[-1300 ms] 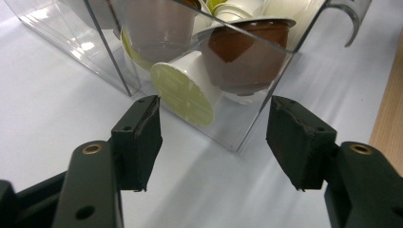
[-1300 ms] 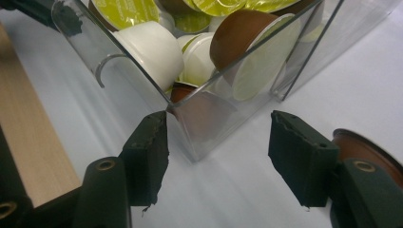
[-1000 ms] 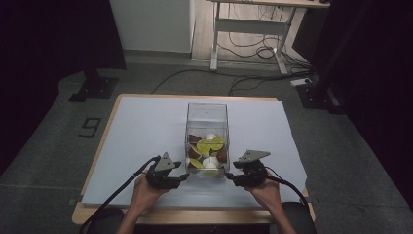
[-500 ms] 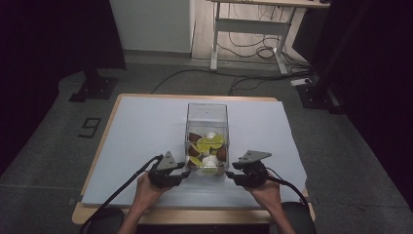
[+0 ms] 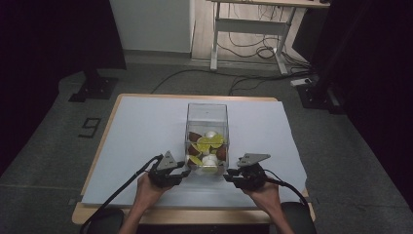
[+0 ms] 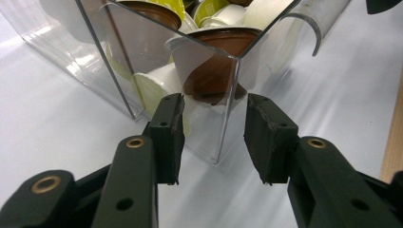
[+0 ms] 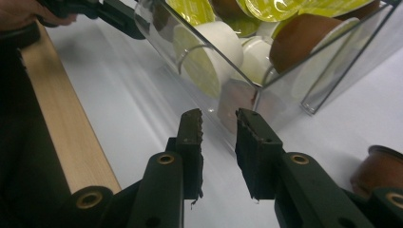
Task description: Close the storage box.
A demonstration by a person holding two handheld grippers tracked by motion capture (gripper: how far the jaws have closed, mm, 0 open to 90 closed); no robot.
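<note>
Close in, left gripper [image 6: 214, 137] fingers [image 6: 170, 135] stood apart, a moderate gap, nothing held; the near vertical corner edge of the clear box [image 6: 228, 95] sat just ahead of the gap, contact not certain. Right gripper [image 7: 218, 147] fingers [image 7: 191, 149] were apart too, a narrower gap, empty, aimed at the box's other near corner, just short of it.

Box stood on the white sheet [image 5: 146, 126] covering the worktop [image 5: 102, 146], toward its near middle, holding capsules [image 5: 210, 146]: brown, white, yellow-green, heaped loosely. One brown capsule [image 7: 378, 166] lay loose on the sheet beside the right gripper, outside the box.

Open sheet lay left, right and beyond the box. Wooden worktop edge ran close behind both grippers on the person's side.

From the high view, left hand [image 5: 148, 187] and right hand [image 5: 265, 192] came in from the bottom, one gripper at each near corner of the box, pointing inward at it. Cables trailed back off the near edge.
</note>
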